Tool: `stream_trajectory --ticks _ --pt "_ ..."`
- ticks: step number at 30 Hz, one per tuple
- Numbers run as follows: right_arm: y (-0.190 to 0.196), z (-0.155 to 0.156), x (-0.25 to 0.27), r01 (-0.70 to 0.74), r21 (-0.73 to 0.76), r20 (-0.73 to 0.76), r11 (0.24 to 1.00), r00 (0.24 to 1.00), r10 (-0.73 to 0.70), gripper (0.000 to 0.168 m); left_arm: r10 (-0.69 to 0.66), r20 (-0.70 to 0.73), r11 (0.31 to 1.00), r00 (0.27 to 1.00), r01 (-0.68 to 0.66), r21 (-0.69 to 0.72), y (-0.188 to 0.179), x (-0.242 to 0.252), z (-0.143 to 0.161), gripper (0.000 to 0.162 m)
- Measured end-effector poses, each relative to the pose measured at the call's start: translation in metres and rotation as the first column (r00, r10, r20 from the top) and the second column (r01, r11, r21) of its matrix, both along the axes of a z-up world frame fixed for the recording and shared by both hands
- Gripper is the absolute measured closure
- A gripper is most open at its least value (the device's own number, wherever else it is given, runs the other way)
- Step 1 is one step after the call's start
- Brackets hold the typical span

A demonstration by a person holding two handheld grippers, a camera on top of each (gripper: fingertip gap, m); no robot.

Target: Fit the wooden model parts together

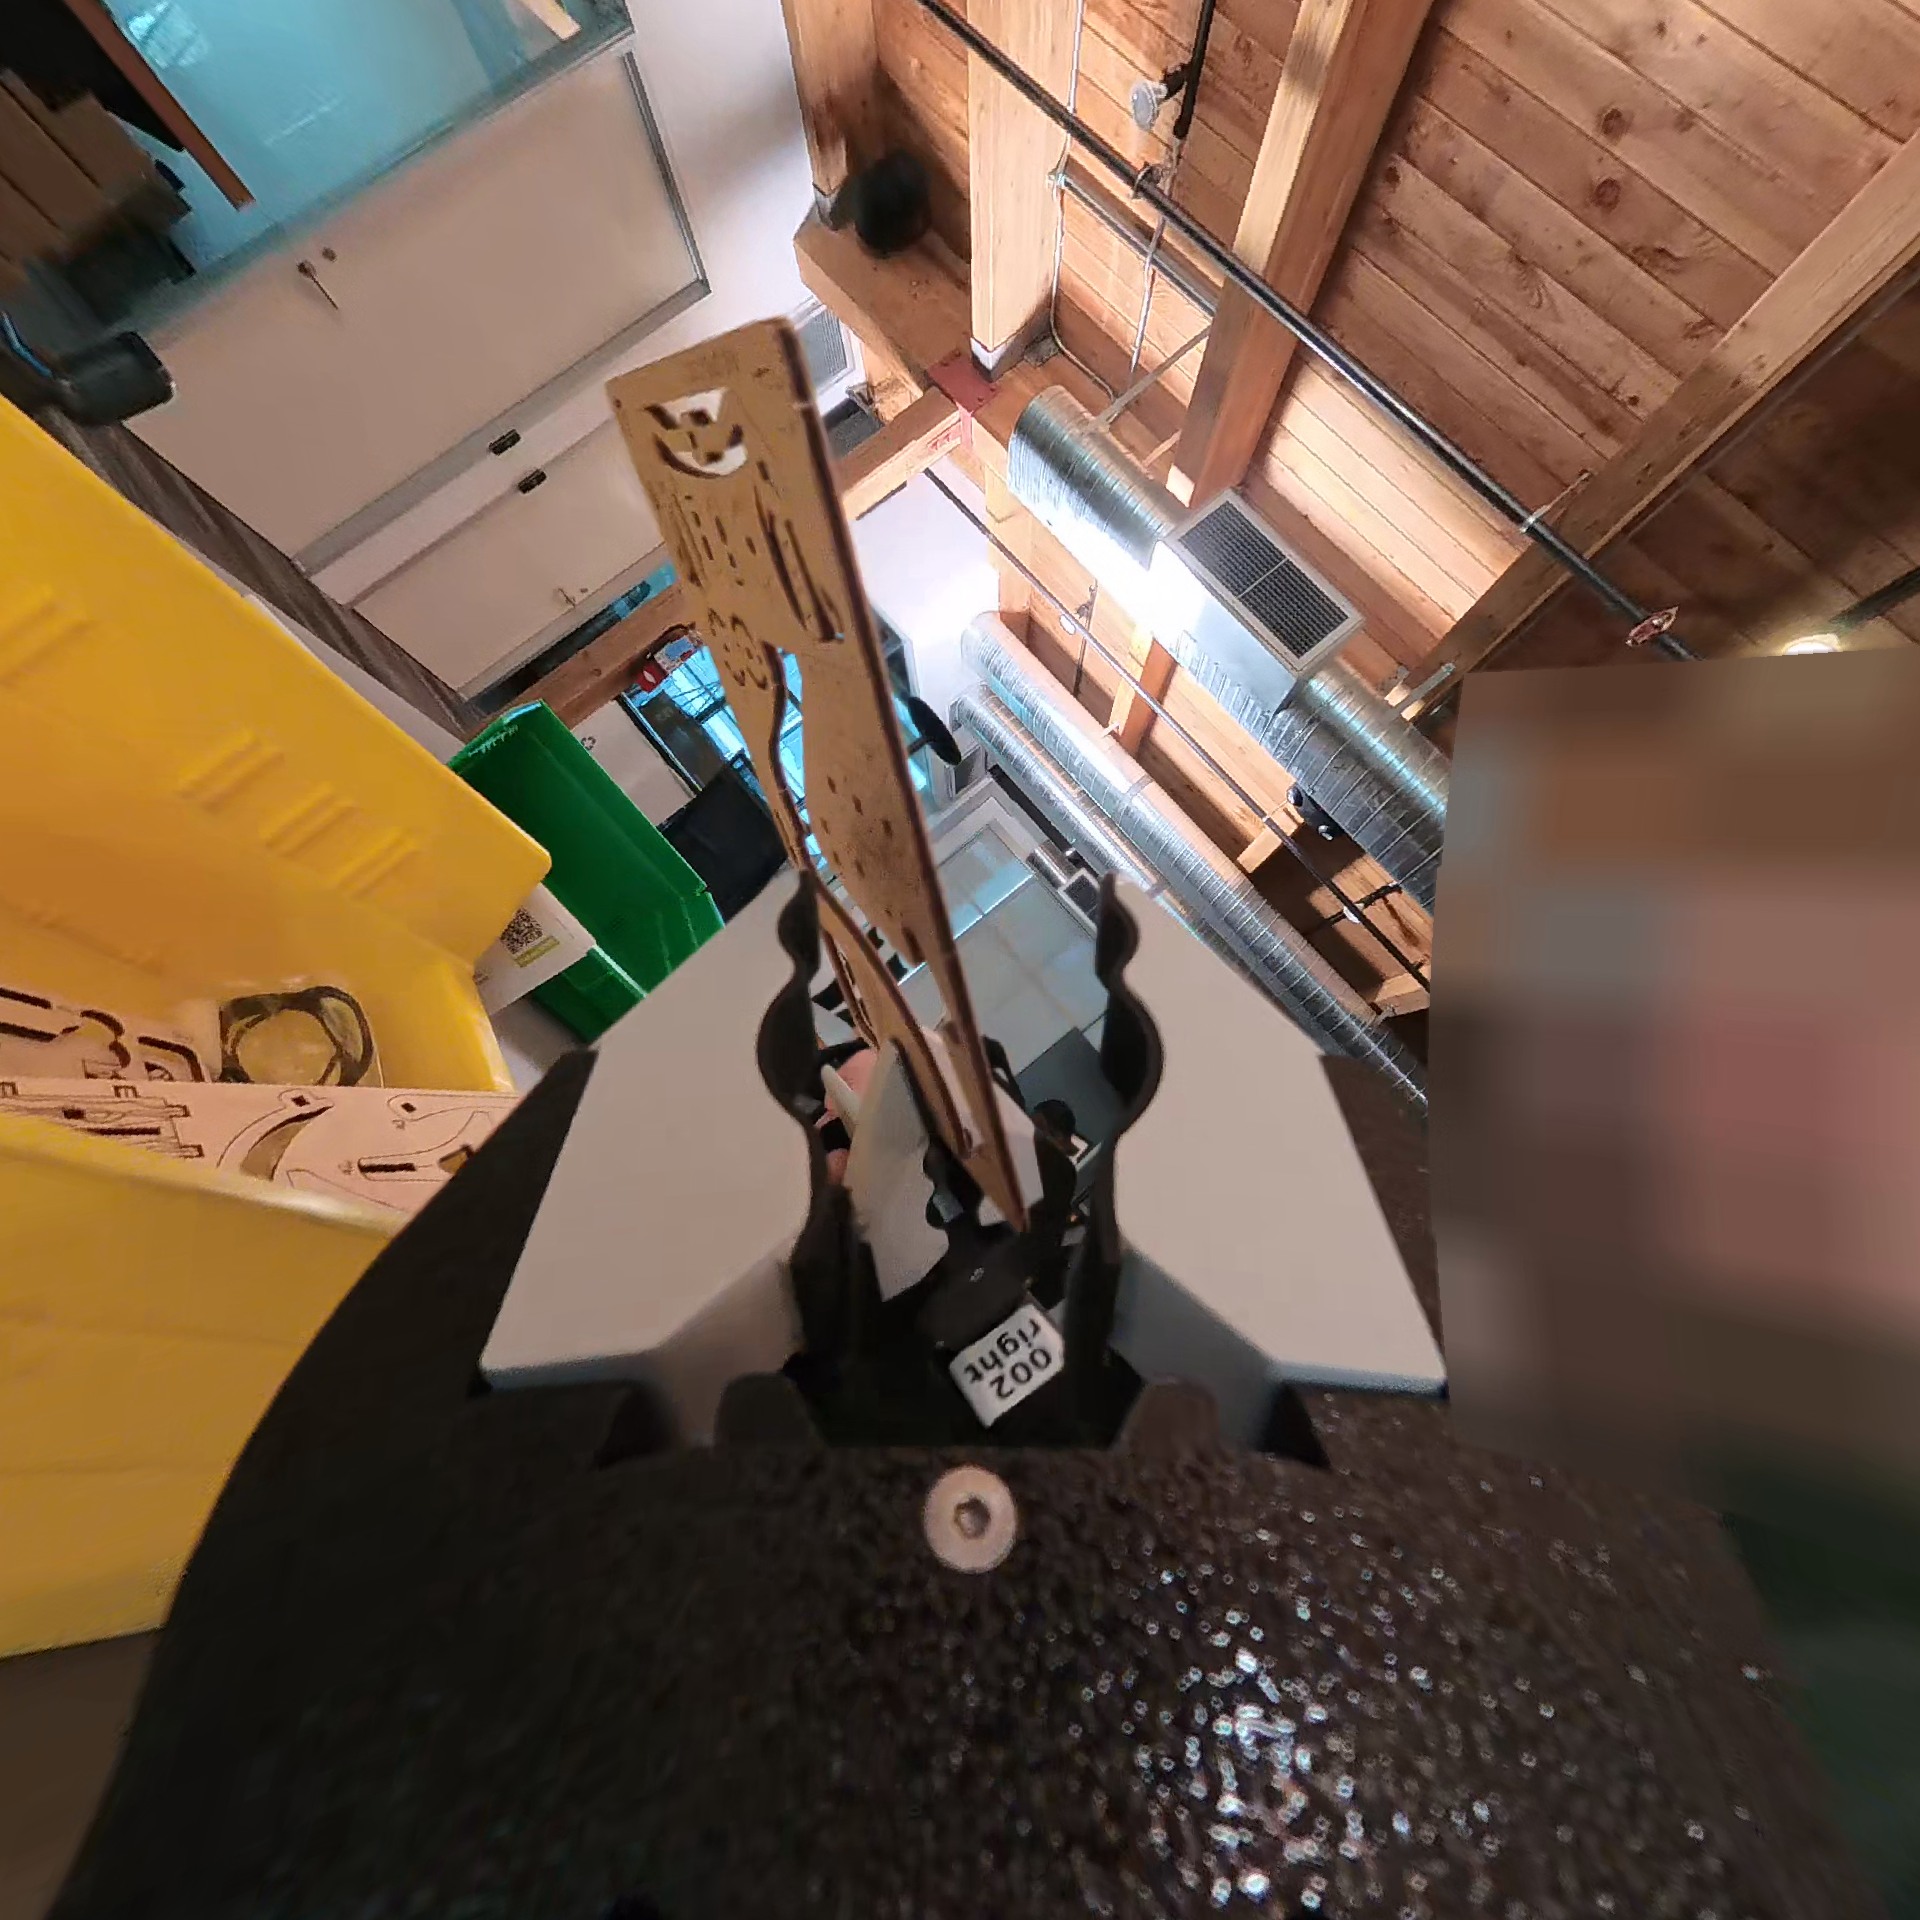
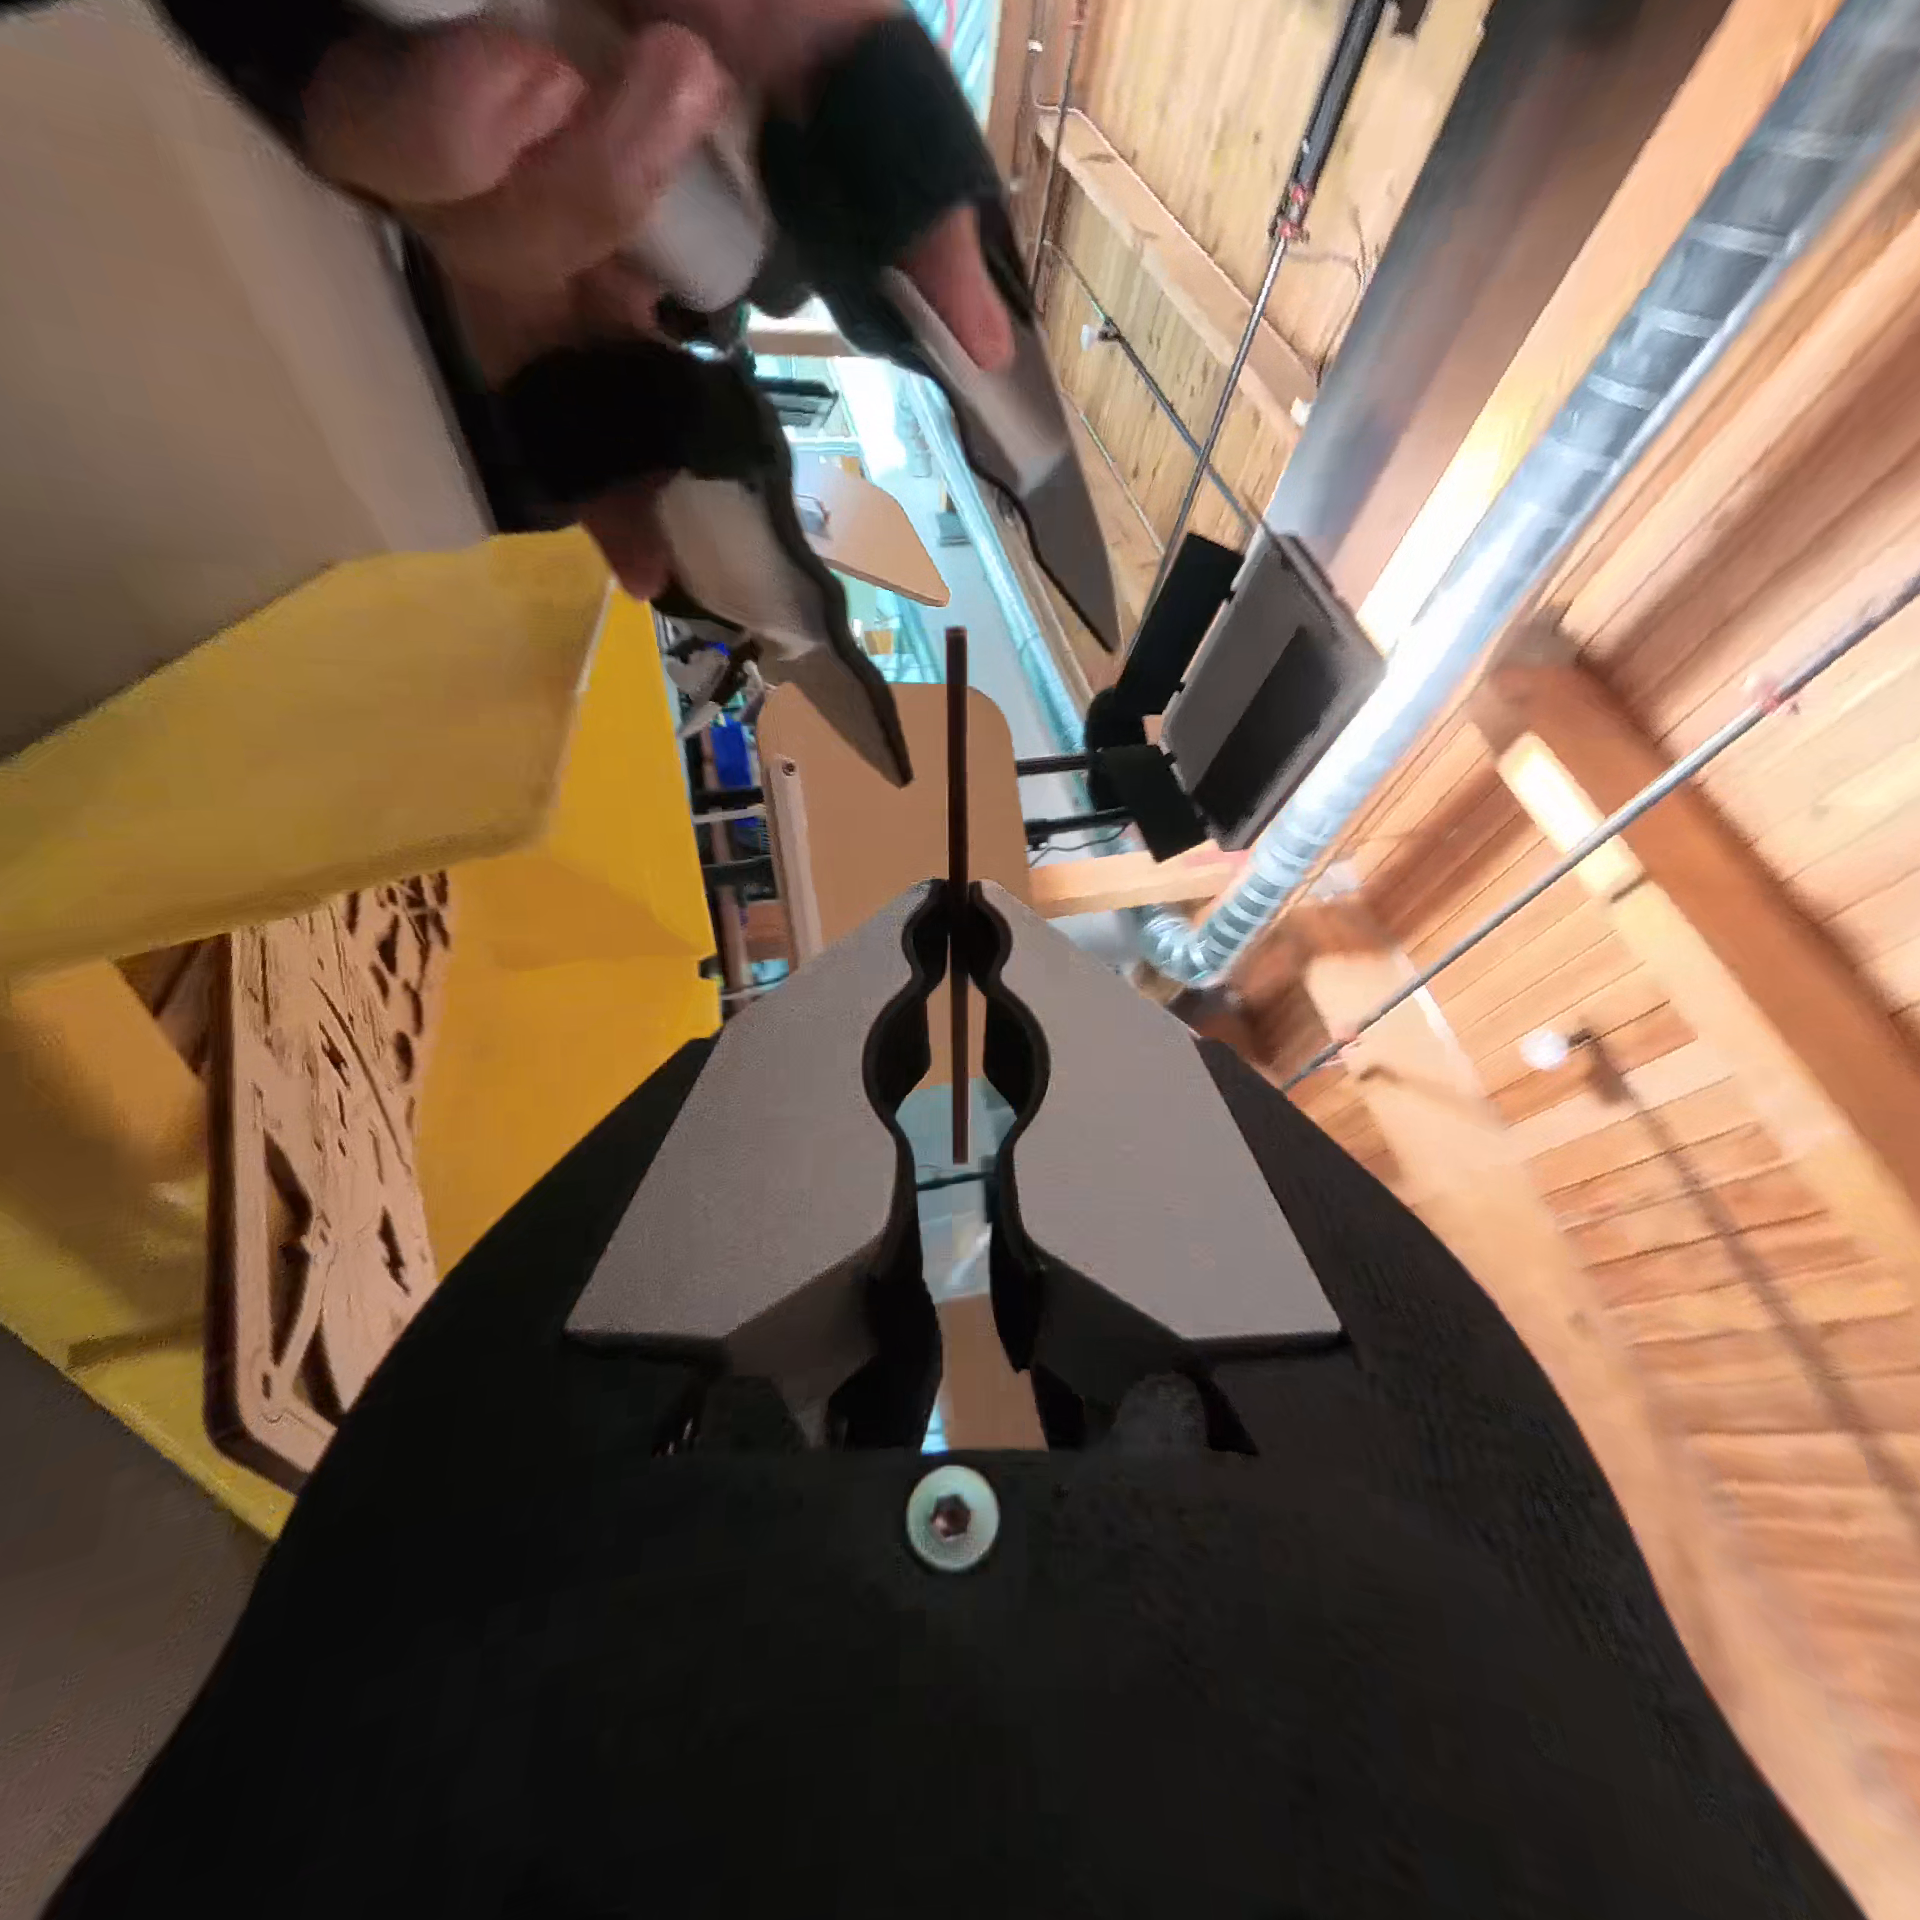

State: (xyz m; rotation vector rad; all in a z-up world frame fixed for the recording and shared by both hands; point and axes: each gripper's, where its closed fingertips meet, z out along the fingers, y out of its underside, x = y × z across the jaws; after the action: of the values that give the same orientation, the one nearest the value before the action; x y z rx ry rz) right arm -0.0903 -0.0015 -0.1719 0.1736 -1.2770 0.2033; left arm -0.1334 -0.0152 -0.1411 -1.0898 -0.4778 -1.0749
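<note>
My left tongs (image 1: pixel 951 997): grey wedge fingers (image 1: pixel 675 1195) with black scalloped inner edges, on a black pebbled housing with one silver hex screw (image 1: pixel 971 1519). My right tongs (image 2: pixel 958 899) match. Upper left, my hand (image 2: pixel 582 156) wears a black fingerless glove (image 2: pixel 883 135).

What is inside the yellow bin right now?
The yellow bin holds a laser-cut wooden sheet leaning on edge against its wall. The bin's walls and the right gripper hide the rest of its contents.
</note>
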Motion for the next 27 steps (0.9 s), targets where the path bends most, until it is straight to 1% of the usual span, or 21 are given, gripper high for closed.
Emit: stream_trajectory --ticks 1,3,6,9,11,13,15,17,18,19,20,22,23,24,25,26,27 --pt "-0.004 -0.003 0.000 0.009 0.046 -0.015 0.999 1.000 -0.008 0.168 0.003 0.000 1.000 1.000 -0.003 -0.005 0.000 0.000 -0.001 0.118" --pt "-0.010 -0.007 -0.001 0.008 0.089 -0.025 0.996 1.000 -0.006 0.168 0.015 -0.001 1.000 1.000 -0.015 -0.022 0.000 -0.002 -0.005 0.131" --pt "-0.012 -0.007 0.000 -0.005 0.080 -0.028 0.997 1.000 0.007 0.168 0.035 -0.015 0.998 0.999 -0.036 -0.052 0.000 -0.006 -0.012 0.150" --pt "-0.012 -0.008 0.001 -0.030 0.050 -0.017 0.998 0.999 0.031 0.165 0.063 -0.050 0.994 0.997 -0.067 -0.085 0.002 -0.007 -0.017 0.155" --pt "-0.011 -0.015 0.001 -0.077 -0.020 0.055 0.997 0.995 0.078 0.157 0.068 -0.076 0.994 0.995 -0.074 -0.079 0.002 -0.006 -0.015 0.158" --pt "-0.008 -0.020 0.003 -0.138 -0.160 0.160 0.978 0.974 0.163 0.142 0.108 -0.103 0.990 0.989 -0.117 -0.085 -0.001 -0.010 -0.014 0.162" --pt "-0.004 -0.011 0.012 -0.213 -0.344 0.197 0.914 0.936 0.292 0.127 0.145 -0.125 0.984 0.981 -0.156 -0.084 -0.005 -0.016 -0.013 0.161" --pt "0.010 0.009 0.021 -0.270 -0.538 0.151 0.798 0.901 0.406 0.118 0.177 -0.140 0.979 0.974 -0.189 -0.074 -0.010 -0.021 -0.010 0.161" --pt "0.019 0.019 0.023 -0.283 -0.636 0.121 0.718 0.882 0.456 0.116 0.185 -0.154 0.977 0.971 -0.198 -0.075 -0.011 -0.021 -0.010 0.162" --pt "0.028 0.028 0.025 -0.284 -0.734 0.098 0.617 0.854 0.510 0.116 0.188 -0.174 0.976 0.967 -0.203 -0.075 -0.011 -0.020 -0.009 0.162" --pt "0.034 0.036 0.024 -0.261 -0.828 0.087 0.496 0.814 0.574 0.117 0.182 -0.197 0.977 0.963 -0.200 -0.077 -0.010 -0.016 -0.007 0.161" --pt "0.043 0.048 0.018 -0.124 -0.967 0.065 0.221 0.722 0.689 0.123 0.142 -0.259 0.981 0.955 -0.171 -0.092 -0.004 -0.003 -0.005 0.162" --pt "0.043 0.051 0.015 -0.040 -0.993 0.055 0.108 0.661 0.748 0.125 0.117 -0.299 0.982 0.947 -0.155 -0.104 -0.001 0.005 -0.004 0.161" --pt "0.039 0.055 0.015 0.034 -0.999 0.038 0.022 0.592 0.805 0.132 0.087 -0.344 0.984 0.935 -0.135 -0.119 0.003 0.015 -0.003 0.162" --pt "0.038 0.059 0.015 0.101 -0.994 0.015 -0.047 0.541 0.841 0.134 0.049 -0.388 0.984 0.920 -0.110 -0.138 0.007 0.026 -0.002 0.162" --pt "0.035 0.063 0.016 0.151 -0.985 -0.001 -0.086 0.491 0.871 0.135 0.004 -0.431 0.983 0.902 -0.082 -0.162 0.011 0.037 -0.003 0.162" --pt "0.035 0.064 0.016 0.202 -0.973 0.000 -0.108 0.473 0.881 0.135 -0.034 -0.473 0.981 0.881 -0.062 -0.186 0.015 0.048 -0.003 0.162"
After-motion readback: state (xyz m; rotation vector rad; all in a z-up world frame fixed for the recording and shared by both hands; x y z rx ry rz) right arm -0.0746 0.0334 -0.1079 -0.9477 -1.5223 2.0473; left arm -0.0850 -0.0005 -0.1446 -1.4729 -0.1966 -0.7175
